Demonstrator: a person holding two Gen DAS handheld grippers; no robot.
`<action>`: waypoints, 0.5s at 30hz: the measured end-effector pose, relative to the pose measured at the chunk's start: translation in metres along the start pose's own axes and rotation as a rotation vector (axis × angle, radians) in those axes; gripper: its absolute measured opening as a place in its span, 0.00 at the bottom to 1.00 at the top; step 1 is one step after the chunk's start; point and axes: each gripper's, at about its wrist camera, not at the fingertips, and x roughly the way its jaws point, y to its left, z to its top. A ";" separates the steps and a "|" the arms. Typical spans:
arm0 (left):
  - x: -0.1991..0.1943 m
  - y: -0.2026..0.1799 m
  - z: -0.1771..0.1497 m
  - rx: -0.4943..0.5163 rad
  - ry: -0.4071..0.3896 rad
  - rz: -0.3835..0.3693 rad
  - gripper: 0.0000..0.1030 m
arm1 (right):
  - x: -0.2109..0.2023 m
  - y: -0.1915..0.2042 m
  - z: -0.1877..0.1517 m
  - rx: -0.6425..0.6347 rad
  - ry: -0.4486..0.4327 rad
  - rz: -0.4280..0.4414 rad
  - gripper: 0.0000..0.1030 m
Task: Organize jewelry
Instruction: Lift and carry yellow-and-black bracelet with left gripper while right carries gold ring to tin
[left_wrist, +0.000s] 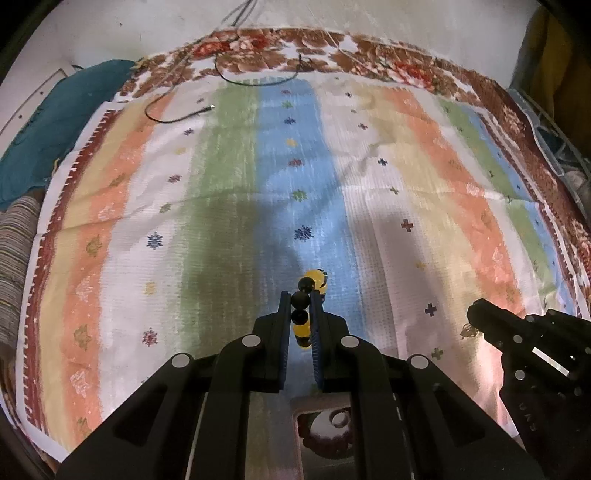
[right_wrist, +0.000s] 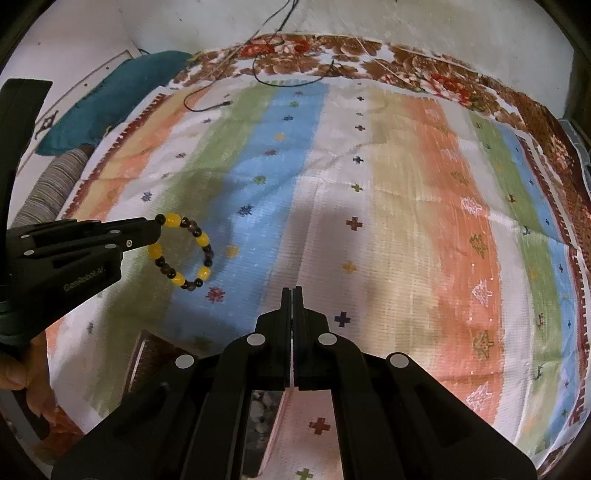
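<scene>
**Me:** My left gripper (left_wrist: 300, 301) is pinched tight on the bead bracelet (right_wrist: 183, 254). The beads are yellow and dark. One side of the ring sits between the two fingers, and the rest hangs free in the air above the striped cloth (left_wrist: 229, 177).

**Helper:** And your other one?

**Me:** My right gripper (right_wrist: 292, 295) is closed all the way with nothing in it. The two fingers are pressed flat together.

**Helper:** So where is the bracelet from the right gripper?

**Me:** It is off to the left of it and a bit further out, not touching. The left gripper is the one that has it, so the left hand is the near one. The right is well apart from the beads.

**Helper:** Which way does the ring face?

**Me:** From the right camera I see it as a full round loop, hanging down from the left fingertips. From the left camera I see it edge-on, just a line of beads running away from me.

**Helper:** Where should it go?

**Me:** I think into the box (left_wrist: 325, 432) that peeks out low down, under my left gripper. I can only see a corner of it, with some pale round things inside. It lies behind and below the fingers, so I guess I must bring the bracelet back toward me and down.
</scene>
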 end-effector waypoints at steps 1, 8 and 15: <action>-0.005 0.001 -0.001 -0.002 -0.007 -0.011 0.09 | -0.003 0.002 -0.001 -0.001 -0.004 0.002 0.01; -0.024 0.008 -0.005 -0.014 -0.046 -0.016 0.09 | -0.019 0.012 -0.005 -0.024 -0.041 -0.002 0.01; -0.037 0.007 -0.014 0.003 -0.073 -0.001 0.09 | -0.035 0.020 -0.008 -0.048 -0.078 0.004 0.01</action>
